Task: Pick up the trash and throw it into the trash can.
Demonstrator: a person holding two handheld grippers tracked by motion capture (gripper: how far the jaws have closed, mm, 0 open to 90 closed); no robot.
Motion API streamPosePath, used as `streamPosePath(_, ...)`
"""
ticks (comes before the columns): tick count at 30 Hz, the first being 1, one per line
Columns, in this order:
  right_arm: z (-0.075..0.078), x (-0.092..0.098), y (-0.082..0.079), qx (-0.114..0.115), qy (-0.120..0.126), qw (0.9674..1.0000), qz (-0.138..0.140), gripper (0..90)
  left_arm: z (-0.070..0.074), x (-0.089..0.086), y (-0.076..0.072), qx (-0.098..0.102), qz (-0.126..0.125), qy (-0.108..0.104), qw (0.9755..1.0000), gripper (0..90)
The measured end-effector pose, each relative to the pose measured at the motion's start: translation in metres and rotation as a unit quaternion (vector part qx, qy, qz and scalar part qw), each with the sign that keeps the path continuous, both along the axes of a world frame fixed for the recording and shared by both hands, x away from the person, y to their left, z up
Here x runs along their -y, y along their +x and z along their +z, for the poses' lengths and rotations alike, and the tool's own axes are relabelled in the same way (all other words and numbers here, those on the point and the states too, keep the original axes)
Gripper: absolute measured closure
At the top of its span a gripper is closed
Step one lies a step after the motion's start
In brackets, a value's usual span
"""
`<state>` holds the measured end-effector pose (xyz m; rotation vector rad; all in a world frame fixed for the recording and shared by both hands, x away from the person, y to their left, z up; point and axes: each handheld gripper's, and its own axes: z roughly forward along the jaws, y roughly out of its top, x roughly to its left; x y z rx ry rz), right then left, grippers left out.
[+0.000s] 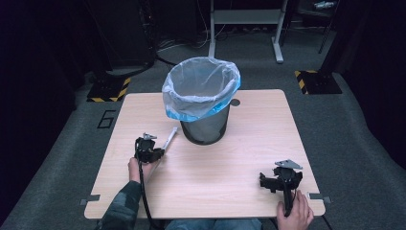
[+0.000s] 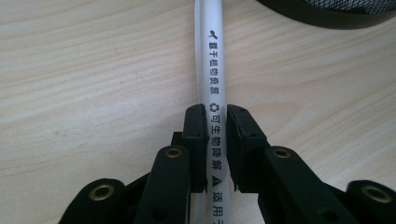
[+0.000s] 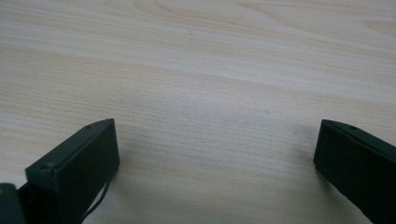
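Grey carpet surrounds a light wooden table (image 1: pixel 249 158); hazard-striped floor plates sit at the far left and far right, and a white frame stands behind.

Near the table's far edge stands a black mesh bin (image 1: pixel 205 128), upright, lined with a clear bag (image 1: pixel 201 86) whose rim folds over the outside with a blue band.

Your left gripper (image 1: pixel 152 152) lies low on the table, in front of the bin and to its left. Its jaws are pressed together on a white paper-wrapped straw (image 2: pixel 212 70). In the left gripper view the straw runs straight up between the two black pads (image 2: pixel 195 140), with both pads against its sides; black printed characters and a recycling mark run along the wrapper. The straw's far end points toward the bin's base (image 2: pixel 327 11) and stops just short of it. From the high view the straw (image 1: pixel 169 138) lies flat on the wood, angled from your left gripper up toward the bin.

Your right gripper (image 1: pixel 280 179) rests near the front right corner of the table, well apart from the straw and bin. Its jaws are spread wide over bare wood grain, nothing between them.

Your hands hold each gripper from the near edge; a patterned sleeve (image 1: pixel 122 208) covers the left forearm.
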<state>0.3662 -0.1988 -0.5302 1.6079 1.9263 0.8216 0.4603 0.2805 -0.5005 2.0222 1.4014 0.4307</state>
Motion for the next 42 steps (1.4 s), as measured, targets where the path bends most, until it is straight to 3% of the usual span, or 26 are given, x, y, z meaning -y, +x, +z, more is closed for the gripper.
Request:
streamPosePath(7, 0.000, 0.000, 0.000, -0.003, -0.001, 1.0000, 0.001, 0.0, 0.007, -0.005, -0.003, 0.011, 0.002, -0.010, 0.9999, 78.0)
streamPosePath(16, 0.000, 0.000, 0.000, -0.002, 0.001, 1.0000, 0.000, 0.0, 0.024, -0.021, -0.006, 0.034, 0.025, -0.032, 0.9986, 78.0)
streamPosePath(27, 0.000, 0.000, 0.000, -0.001, 0.001, 1.0000, 0.000, 0.0, 0.039, -0.029, -0.004, 0.044, 0.025, -0.030, 0.9982, 78.0)
streamPosePath(34, 0.000, 0.000, 0.000, 0.000, 0.001, 1.0000, 0.000, 0.0, 0.049, -0.033, -0.003, 0.063, 0.034, -0.041, 0.9966, 78.0)
streamPosePath(42, 0.000, 0.000, 0.000, 0.000, 0.001, 1.0000, -0.001, 0.0, 0.059, -0.039, -0.001, 0.071, 0.040, -0.057, 0.9951, 78.0)
